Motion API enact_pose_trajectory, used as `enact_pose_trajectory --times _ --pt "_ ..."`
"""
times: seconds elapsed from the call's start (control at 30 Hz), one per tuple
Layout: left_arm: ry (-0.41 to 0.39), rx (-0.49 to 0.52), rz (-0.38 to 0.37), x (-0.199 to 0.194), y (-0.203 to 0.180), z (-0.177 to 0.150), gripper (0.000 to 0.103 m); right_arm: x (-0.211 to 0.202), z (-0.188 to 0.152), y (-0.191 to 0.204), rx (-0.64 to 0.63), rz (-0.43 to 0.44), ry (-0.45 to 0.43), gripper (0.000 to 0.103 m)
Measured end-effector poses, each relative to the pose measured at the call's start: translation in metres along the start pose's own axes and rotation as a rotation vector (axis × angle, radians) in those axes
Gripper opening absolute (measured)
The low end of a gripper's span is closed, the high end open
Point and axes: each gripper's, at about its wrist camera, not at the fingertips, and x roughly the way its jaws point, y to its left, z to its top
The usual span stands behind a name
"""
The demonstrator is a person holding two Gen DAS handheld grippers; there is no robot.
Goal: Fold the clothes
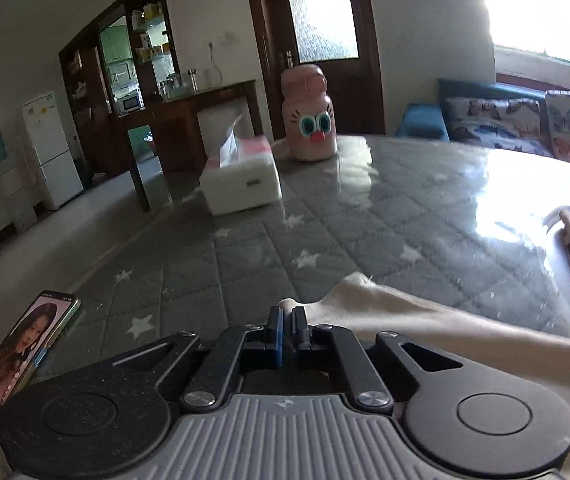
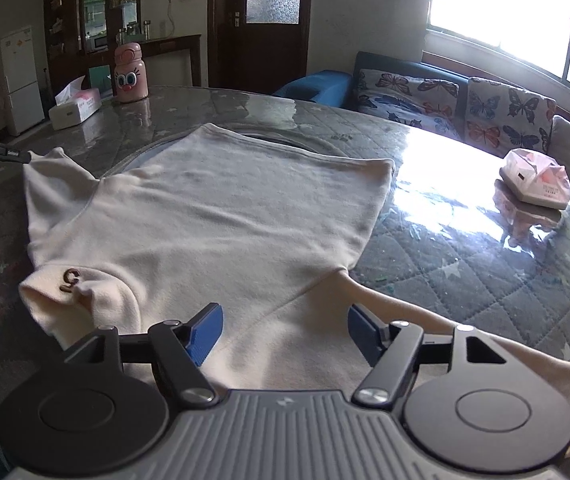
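Garment: a cream T-shirt (image 2: 221, 216) lies spread flat on the desk (image 2: 465, 264), hem toward the far side, collar end near the right camera; one short sleeve (image 2: 51, 184) reaches out to the left, the other runs off under the right tool.
Collar: a ribbed neck (image 2: 81, 296) sits at the near left, with a small brown letter mark on it.
Left hand-held gripper (image 1: 287, 314): jaws pressed together, pinching a small nub of the cream cloth at the tip of the left sleeve; in the right wrist view the same tool shows at the left edge, its tip touching the sleeve end.
Right hand-held gripper (image 2: 283, 328): blue pads stand wide apart over the shoulder area of the T-shirt, nothing pinched between them.
Desk surface: grey quilted cover with white stars under a glossy sheet, strong window glare on it.
Far side of desk: a pink bottle (image 1: 311, 114) with cartoon eyes, a white tissue box (image 1: 241, 176) just beside it.
Right side of desk: a soft tissue pack (image 2: 535, 178), well apart from the T-shirt.
Near left: a phone (image 1: 25, 344) propped up, screen lit.
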Motion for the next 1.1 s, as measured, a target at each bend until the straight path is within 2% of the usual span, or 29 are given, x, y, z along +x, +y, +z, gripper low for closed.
enact_pose_trajectory --times 0.07,0.17,0.23,0.27,0.3,0.33,0.47,0.57,0.67,0.8,1.0,1.1 --pt "0.013 -0.006 0.002 0.001 0.001 -0.002 0.007 -0.001 0.0 0.0 0.002 0.001 -0.002 0.071" --pt "0.009 -0.003 0.014 0.0 0.001 0.001 0.013 -0.003 0.001 0.0 -0.001 0.0 -0.011 0.079" --pt "-0.002 0.001 0.009 -0.004 -0.002 0.004 0.027 -0.005 0.002 0.0 -0.004 -0.002 -0.019 0.08" --pt "-0.005 0.001 -0.001 -0.005 -0.004 0.006 0.044 -0.006 0.002 0.0 -0.005 -0.003 -0.023 0.08" --pt "-0.009 0.002 -0.012 -0.006 -0.005 0.008 0.055 -0.006 0.002 -0.001 0.0 -0.004 -0.024 0.082" --pt "-0.015 0.001 -0.018 -0.009 -0.007 0.009 0.059 -0.005 0.003 -0.001 0.005 -0.005 -0.026 0.083" --pt "-0.053 -0.025 -0.104 -0.027 -0.009 0.009 0.103 -0.005 0.001 -0.001 0.01 -0.007 -0.03 0.089" --pt "-0.071 0.008 -0.226 -0.035 -0.016 0.009 0.103 -0.006 -0.002 -0.002 0.009 -0.011 -0.03 0.092" --pt "-0.067 0.034 -0.251 -0.034 -0.025 0.009 0.103 -0.007 -0.003 -0.003 0.015 -0.013 -0.033 0.093" --pt "-0.037 0.024 -0.25 -0.027 -0.032 0.012 0.103 -0.009 -0.003 -0.004 0.019 -0.013 -0.043 0.097" --pt "-0.003 0.097 -0.214 -0.019 -0.044 0.011 0.103 -0.011 -0.003 -0.004 0.014 -0.014 -0.051 0.098" --pt "0.029 0.084 -0.214 -0.014 -0.043 0.011 0.103 -0.009 -0.003 -0.003 0.016 -0.012 -0.049 0.098"
